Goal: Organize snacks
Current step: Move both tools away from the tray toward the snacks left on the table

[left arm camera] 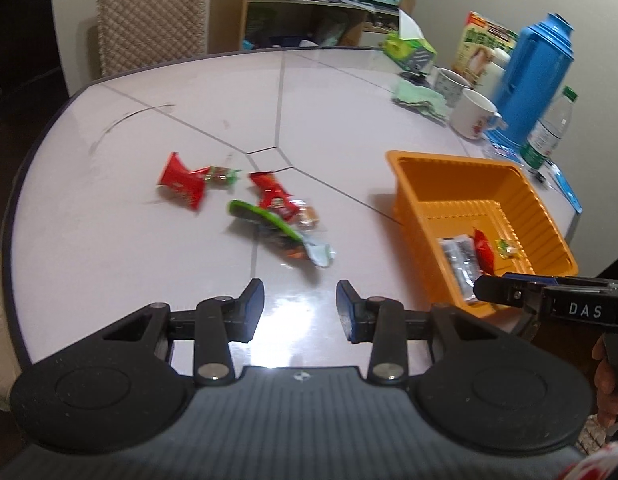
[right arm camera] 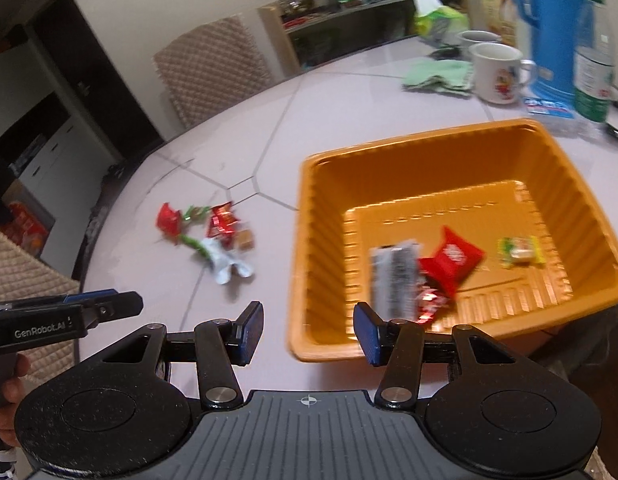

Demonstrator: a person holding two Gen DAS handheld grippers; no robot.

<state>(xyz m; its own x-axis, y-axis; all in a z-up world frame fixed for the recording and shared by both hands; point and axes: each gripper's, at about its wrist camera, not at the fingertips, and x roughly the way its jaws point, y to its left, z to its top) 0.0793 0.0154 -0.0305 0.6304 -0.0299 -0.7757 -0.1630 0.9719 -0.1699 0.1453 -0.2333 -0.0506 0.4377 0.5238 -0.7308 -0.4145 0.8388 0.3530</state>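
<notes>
Blue-padded and spread wide with nothing between its fingers, the left gripper [left arm camera: 300, 306] hangs over the pale table [left arm camera: 109, 220]. Just ahead of its fingertips lies a loose heap of snacks: a green-edged packet [left arm camera: 265, 220] nearest, a small red wrapper [left arm camera: 274, 194] touching it just beyond, and a clear-wrapped brown sweet [left arm camera: 307, 216] beside those. Farther ahead and to the left sits a larger red packet [left arm camera: 181, 182] with a green-and-red candy [left arm camera: 221, 174] against its right side.

Off to the right of that claw stands the orange tray [left arm camera: 405, 184], near the table's edge. The right gripper [right arm camera: 308, 330] hovers at the tray's near-left corner, likewise spread and holding nothing; its right finger is over the near wall, its left finger over bare table. Inside the tray, just ahead of the right finger, lies a silver-and-black packet [right arm camera: 395, 280], blurred; a red packet [right arm camera: 451, 260] overlaps its right side, and a small yellow-green candy [right arm camera: 519, 252] rests apart, farther right.

Beyond the tray, well ahead of the right claw, stand a white mug [right arm camera: 497, 74], a green cloth [right arm camera: 439, 74], a clear bottle [right arm camera: 593, 68] and a blue thermos [right arm camera: 557, 28].
</notes>
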